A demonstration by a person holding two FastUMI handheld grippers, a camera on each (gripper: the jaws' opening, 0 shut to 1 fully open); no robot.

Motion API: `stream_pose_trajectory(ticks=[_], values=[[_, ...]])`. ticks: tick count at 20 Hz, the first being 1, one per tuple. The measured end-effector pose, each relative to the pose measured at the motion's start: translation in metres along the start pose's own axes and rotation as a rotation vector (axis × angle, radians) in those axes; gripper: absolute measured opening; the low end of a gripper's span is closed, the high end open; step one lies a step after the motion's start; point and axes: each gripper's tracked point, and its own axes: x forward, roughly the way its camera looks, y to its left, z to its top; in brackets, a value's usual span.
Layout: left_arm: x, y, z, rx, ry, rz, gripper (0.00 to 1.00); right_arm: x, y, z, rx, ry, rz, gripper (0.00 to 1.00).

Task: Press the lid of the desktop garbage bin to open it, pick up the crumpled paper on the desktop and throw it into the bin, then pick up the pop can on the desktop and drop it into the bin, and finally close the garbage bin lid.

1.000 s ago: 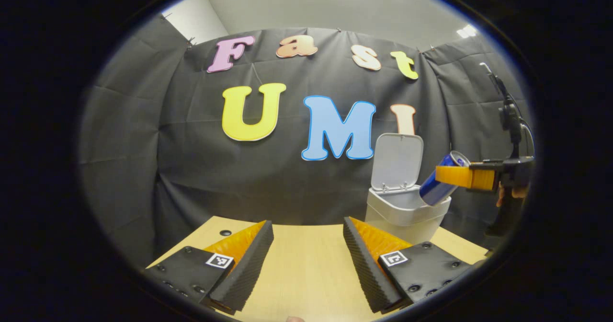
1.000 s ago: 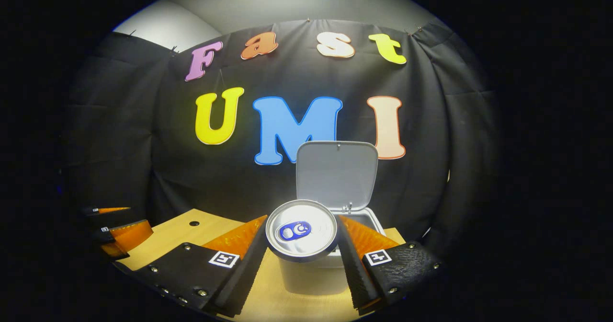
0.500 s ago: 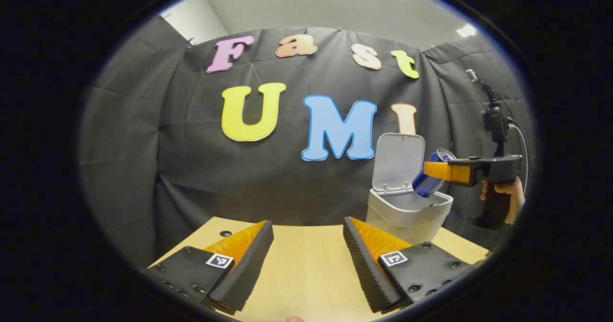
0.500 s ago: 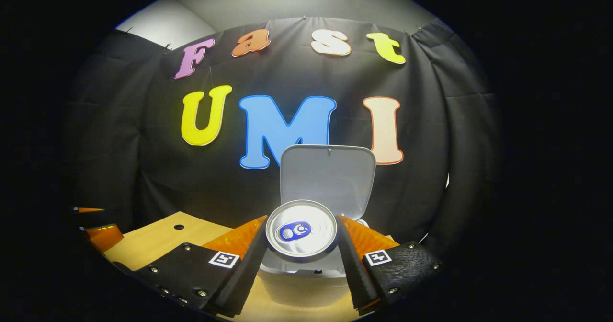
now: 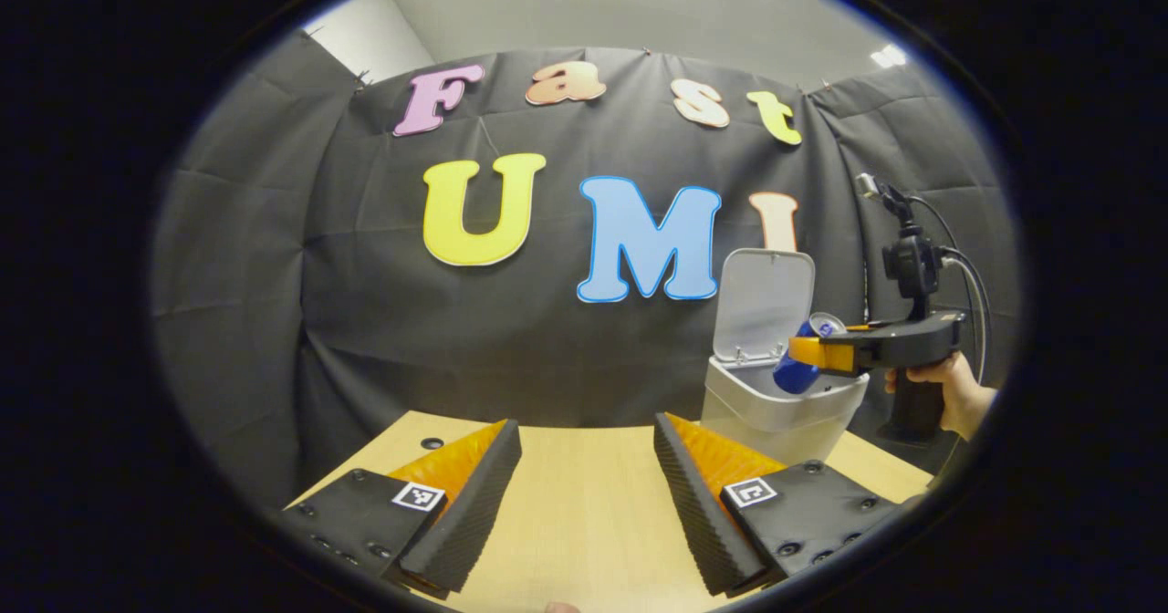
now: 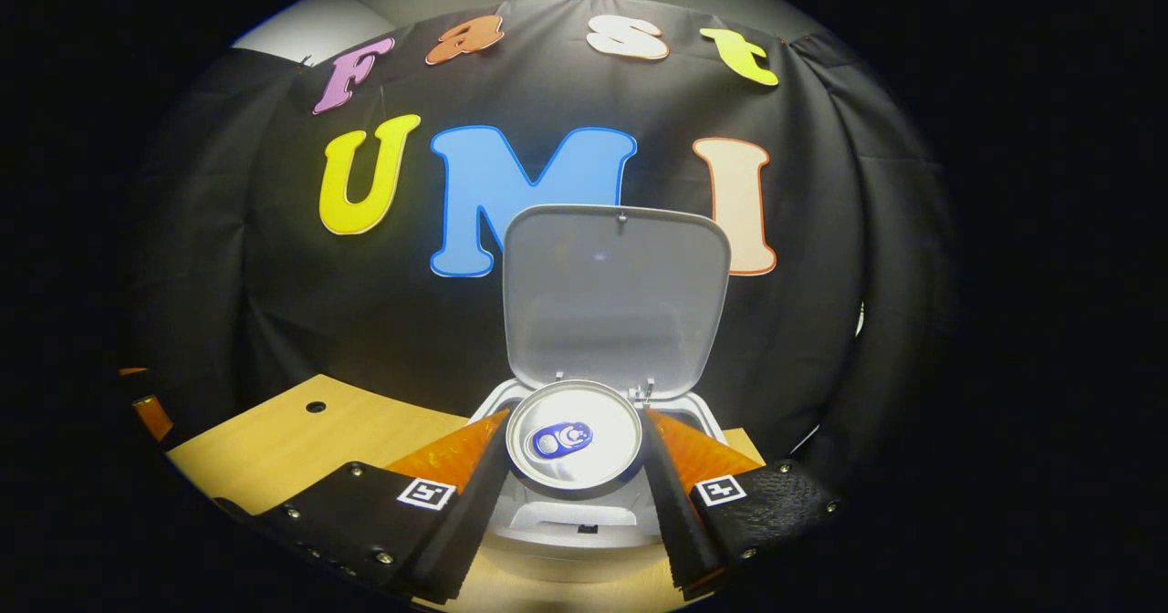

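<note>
Right gripper view has the right gripper [image 6: 575, 467] clamped on a blue aluminium pop can [image 6: 574, 435], directly above the open white plastic bin [image 6: 547, 526], upright lid [image 6: 616, 298] ahead. Left gripper [image 5: 584, 494] hangs wide open, empty, over the wooden surface [image 5: 584, 503].

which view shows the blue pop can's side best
The left gripper view: the blue pop can appears in profile, tilted over the open white bin, held by the right gripper. The right gripper view shows its silver top end-on.
</note>
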Motion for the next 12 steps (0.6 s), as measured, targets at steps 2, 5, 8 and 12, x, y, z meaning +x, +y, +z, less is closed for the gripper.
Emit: stream_pose_trajectory(ticks=[2,5,8,12], values=[[0.002,-0.001,0.000,0.000,0.000,0.001,0.96,0.006,-0.001,-0.007,0.000,0.023,0.002,0.82],[0.001,-0.003,0.000,-0.002,0.000,-0.001,0.96,0.008,-0.005,-0.008,-0.011,0.023,-0.012,0.85],[0.002,-0.003,0.000,-0.006,0.002,-0.001,0.96,0.004,-0.005,-0.006,-0.010,0.011,-0.010,0.94],[0.004,-0.007,0.001,-0.001,-0.002,-0.006,0.96,-0.005,-0.006,-0.005,-0.005,-0.001,-0.011,0.95]])
